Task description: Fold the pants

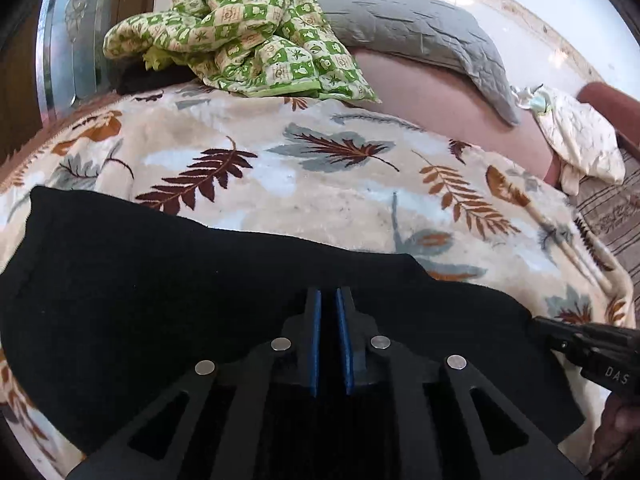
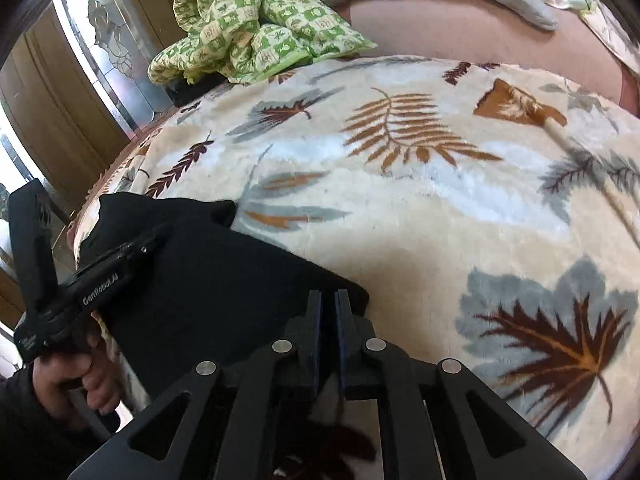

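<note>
Now: black pants flat on leaf blanket, both tongs nearly closed

Black pants (image 1: 168, 280) lie spread on the leaf-print blanket (image 1: 320, 184), along its near edge. In the left wrist view they fill most of the lower pic; in the right wrist view they sit lower left, w/ a corner right by that tong's tips.

Left gripper (image 1: 328, 294): blue pads w/ only a thin slit btwn them, tips down over the black cloth. Can't tell if any cloth is pinched in the slit – black on black.

Right gripper (image 2: 329, 296): jaws also near closed, narrow gap, tips at the pants' corner edge. Whether cloth is caught btwn pads – can't tell. In the left view this tool's nose pokes in at the pants' right end.

A person's hand (image 2: 80, 376) grips the left tool's handle, dark sleeve behind it.

Further back: green checked quilt (image 1: 248, 36) bunched up at the blanket's far edge, grey pillow (image 1: 420, 36) beside it on a pink sheet (image 1: 440, 104). Wood door w/ a glass panel (image 2: 108, 40) off to the left.
</note>
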A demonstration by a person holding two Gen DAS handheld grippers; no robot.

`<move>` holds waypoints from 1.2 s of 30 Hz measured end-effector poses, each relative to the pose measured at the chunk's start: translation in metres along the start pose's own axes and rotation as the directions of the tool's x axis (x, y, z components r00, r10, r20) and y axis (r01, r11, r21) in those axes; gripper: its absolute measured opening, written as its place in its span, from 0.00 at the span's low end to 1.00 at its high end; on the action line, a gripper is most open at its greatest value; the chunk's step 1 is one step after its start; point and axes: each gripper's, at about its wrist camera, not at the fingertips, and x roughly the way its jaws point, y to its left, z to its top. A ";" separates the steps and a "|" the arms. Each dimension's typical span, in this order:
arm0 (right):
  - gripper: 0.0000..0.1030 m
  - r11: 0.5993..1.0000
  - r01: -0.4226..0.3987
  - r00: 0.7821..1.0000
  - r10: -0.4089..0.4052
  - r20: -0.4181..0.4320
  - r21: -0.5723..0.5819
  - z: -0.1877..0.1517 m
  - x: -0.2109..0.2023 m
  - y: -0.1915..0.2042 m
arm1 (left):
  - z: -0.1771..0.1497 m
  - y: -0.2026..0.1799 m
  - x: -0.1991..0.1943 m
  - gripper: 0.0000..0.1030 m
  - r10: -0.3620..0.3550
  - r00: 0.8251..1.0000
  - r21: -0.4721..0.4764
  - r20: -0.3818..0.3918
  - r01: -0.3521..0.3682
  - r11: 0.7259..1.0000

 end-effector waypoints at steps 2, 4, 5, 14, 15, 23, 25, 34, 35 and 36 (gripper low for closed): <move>0.05 1.000 0.003 1.000 -0.003 0.001 -0.010 -0.002 0.000 0.001 | -0.002 0.000 0.000 0.11 0.001 1.000 -0.008 0.001 -0.001 1.000; 0.05 1.000 -0.008 1.000 0.008 0.008 0.000 -0.003 -0.003 -0.002 | -0.004 -0.002 0.000 0.11 0.009 1.000 0.004 0.008 -0.009 1.000; 0.05 1.000 -0.014 1.000 0.014 0.016 0.004 -0.003 -0.007 -0.003 | -0.001 -0.003 0.001 0.11 0.010 1.000 0.006 0.008 -0.010 1.000; 0.13 0.995 -0.031 0.998 0.026 -0.048 -0.091 -0.038 -0.034 0.027 | 0.002 -0.001 0.002 0.11 0.002 1.000 0.002 0.006 -0.002 1.000; 0.14 0.995 -0.022 0.999 0.019 -0.027 -0.096 -0.039 -0.035 0.031 | 0.003 -0.002 0.002 0.11 0.007 1.000 0.005 0.004 -0.007 1.000; 0.31 1.000 -0.010 0.995 0.010 0.095 0.000 -0.031 -0.058 0.014 | 0.013 0.010 0.002 0.12 -0.083 0.996 -0.045 -0.037 0.082 0.996; 0.34 0.997 0.038 0.991 -0.046 0.124 0.067 -0.030 -0.062 0.001 | 0.013 0.022 0.003 0.13 -0.152 0.988 -0.100 -0.035 0.147 0.984; 0.50 0.926 0.231 0.970 -0.245 0.009 0.299 -0.039 -0.044 -0.052 | -0.005 0.072 -0.052 0.73 -0.328 0.944 -0.152 0.031 0.329 0.932; 0.55 0.931 0.227 0.971 -0.240 0.009 0.286 -0.038 -0.042 -0.049 | -0.009 0.084 -0.061 0.75 -0.319 0.947 -0.164 0.041 0.321 0.933; 0.64 0.933 0.227 0.971 -0.238 0.004 0.278 -0.039 -0.042 -0.048 | -0.013 0.099 -0.068 0.75 -0.314 0.948 -0.189 0.048 0.317 0.930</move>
